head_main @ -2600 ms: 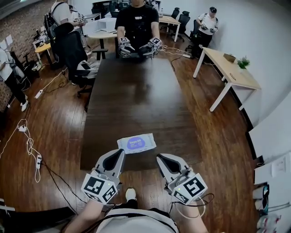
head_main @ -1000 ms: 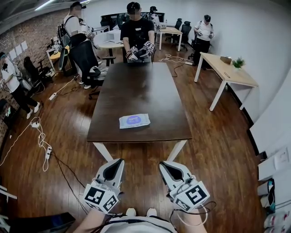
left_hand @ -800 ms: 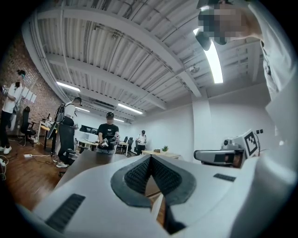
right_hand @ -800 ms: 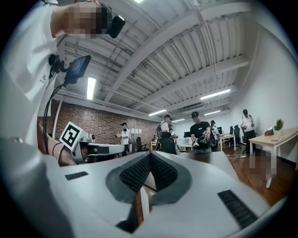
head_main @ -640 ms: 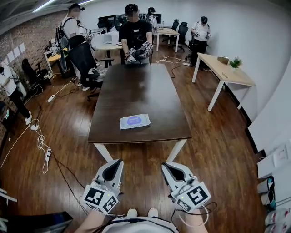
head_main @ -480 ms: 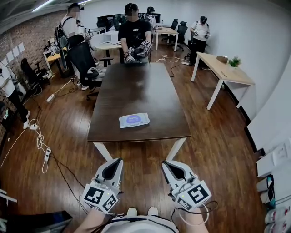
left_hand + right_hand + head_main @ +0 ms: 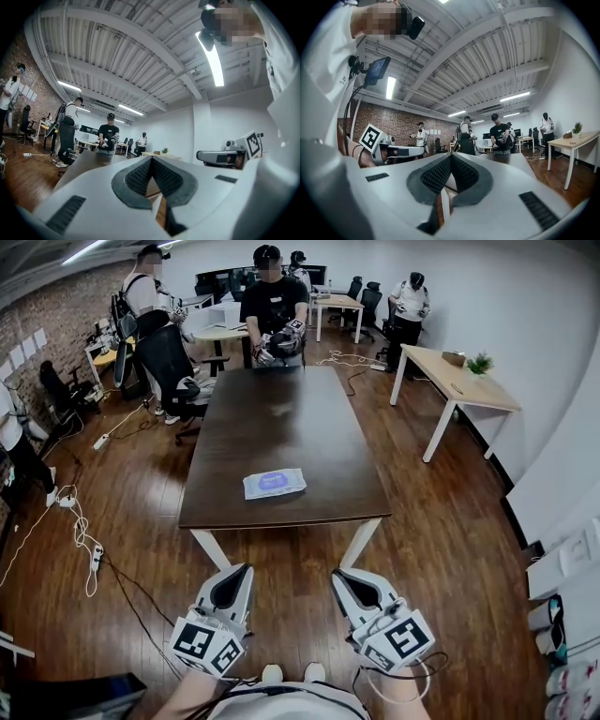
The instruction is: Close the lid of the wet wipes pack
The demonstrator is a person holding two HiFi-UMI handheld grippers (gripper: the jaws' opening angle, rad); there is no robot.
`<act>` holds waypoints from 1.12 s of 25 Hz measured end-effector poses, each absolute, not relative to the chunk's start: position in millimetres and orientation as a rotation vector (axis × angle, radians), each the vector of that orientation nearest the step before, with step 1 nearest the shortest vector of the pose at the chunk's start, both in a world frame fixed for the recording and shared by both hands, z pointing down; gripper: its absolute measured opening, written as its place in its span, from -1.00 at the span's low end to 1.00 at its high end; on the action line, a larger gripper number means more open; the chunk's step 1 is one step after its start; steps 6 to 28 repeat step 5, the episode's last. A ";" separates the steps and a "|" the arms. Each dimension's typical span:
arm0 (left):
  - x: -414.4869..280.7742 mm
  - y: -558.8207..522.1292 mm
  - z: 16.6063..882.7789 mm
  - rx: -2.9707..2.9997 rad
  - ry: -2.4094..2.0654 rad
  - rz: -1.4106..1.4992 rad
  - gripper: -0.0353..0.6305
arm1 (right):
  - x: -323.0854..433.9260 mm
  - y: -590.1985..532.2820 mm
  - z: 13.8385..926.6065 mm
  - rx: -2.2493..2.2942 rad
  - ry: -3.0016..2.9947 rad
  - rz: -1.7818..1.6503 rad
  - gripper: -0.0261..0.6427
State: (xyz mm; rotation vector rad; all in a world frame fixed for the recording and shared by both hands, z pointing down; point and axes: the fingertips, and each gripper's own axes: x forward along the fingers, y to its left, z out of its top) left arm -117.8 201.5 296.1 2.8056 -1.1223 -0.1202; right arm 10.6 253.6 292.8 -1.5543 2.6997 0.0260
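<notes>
**Wipes pack flat on the table, both tongs shut and held well back**

Open office, brick wall at 9 o'clock, wood floor all round, long dark table running away toward 12 o'clock, with a person standing at its far end.

Left tongs low at 7 o'clock of the head view: pads pressed together, nothing between them, pointing level toward the table.

Wet wipes pack at 12 o'clock from both sets of tips, lying flat near the table's near end with its purple patch up. Well apart from either pair, past the table edge. Lid too small to read from here: seemingly flat, but not settled.

Right tongs low at 5 o'clock: likewise shut on nothing, level, near the left pair.

Fits two stages alike: a flap slightly raised and waiting for a press, or a flap already down with both pairs drawn off. No telling which from this distance.

Sound handling either way:
- Keep both pairs level and clear of the table edge.
- Keep the pack centred in sight.
- Judge the flap's seam from closer in before anything else.

Probably a soft pack, likely to slide or dimple under a push, so shut tips suit a flat, gentle press if wanted.
</notes>
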 end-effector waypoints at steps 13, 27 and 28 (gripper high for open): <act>-119.3 202.5 302.1 2.801 -1.114 -0.111 -0.89 | 6.9 253.3 297.1 -1.551 2.704 0.018 -0.90; -119.3 202.5 302.1 2.801 -1.114 -0.111 -0.89 | 6.9 253.3 297.1 -1.551 2.704 0.018 -0.90; -119.3 202.5 302.1 2.801 -1.114 -0.111 -0.89 | 6.9 253.3 297.1 -1.551 2.704 0.018 -0.90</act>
